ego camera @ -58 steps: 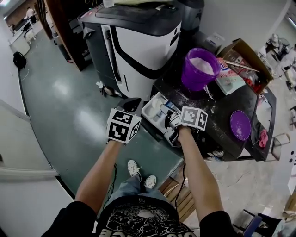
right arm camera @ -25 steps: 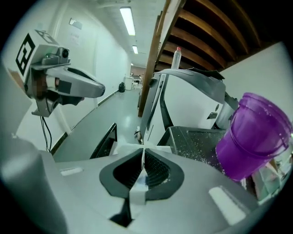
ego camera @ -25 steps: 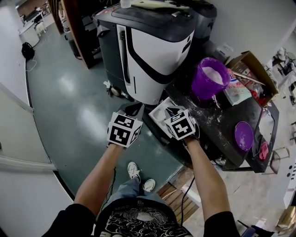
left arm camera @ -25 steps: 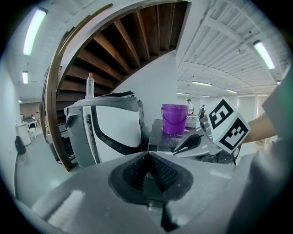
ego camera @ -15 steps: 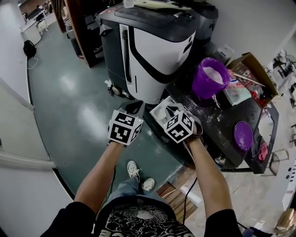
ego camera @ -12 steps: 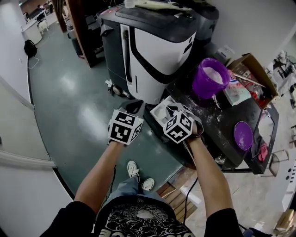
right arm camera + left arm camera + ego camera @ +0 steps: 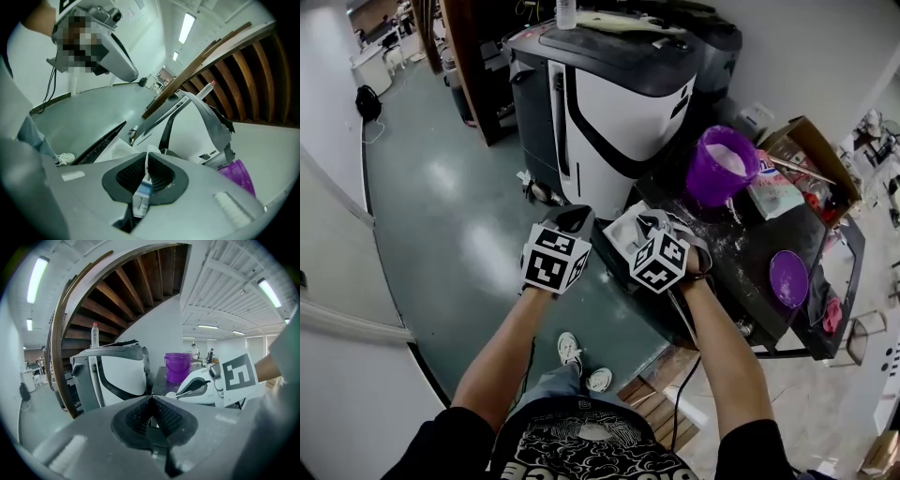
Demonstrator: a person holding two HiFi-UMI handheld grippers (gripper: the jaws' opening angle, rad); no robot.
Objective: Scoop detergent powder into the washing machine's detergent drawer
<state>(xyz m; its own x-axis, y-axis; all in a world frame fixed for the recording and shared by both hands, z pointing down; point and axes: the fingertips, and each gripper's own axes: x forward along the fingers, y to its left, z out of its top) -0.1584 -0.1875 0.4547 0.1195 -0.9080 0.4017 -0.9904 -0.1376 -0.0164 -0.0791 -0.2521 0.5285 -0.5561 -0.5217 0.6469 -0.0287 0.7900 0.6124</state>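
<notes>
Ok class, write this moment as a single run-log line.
left gripper: shut, empty | right gripper: shut on scoop, at drawer | purple bucket: on table, powder inside

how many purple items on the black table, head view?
2. Purple bucket holding white powder, far end of the table; flat purple disc nearer its right edge. Clutter may hide more.
</notes>
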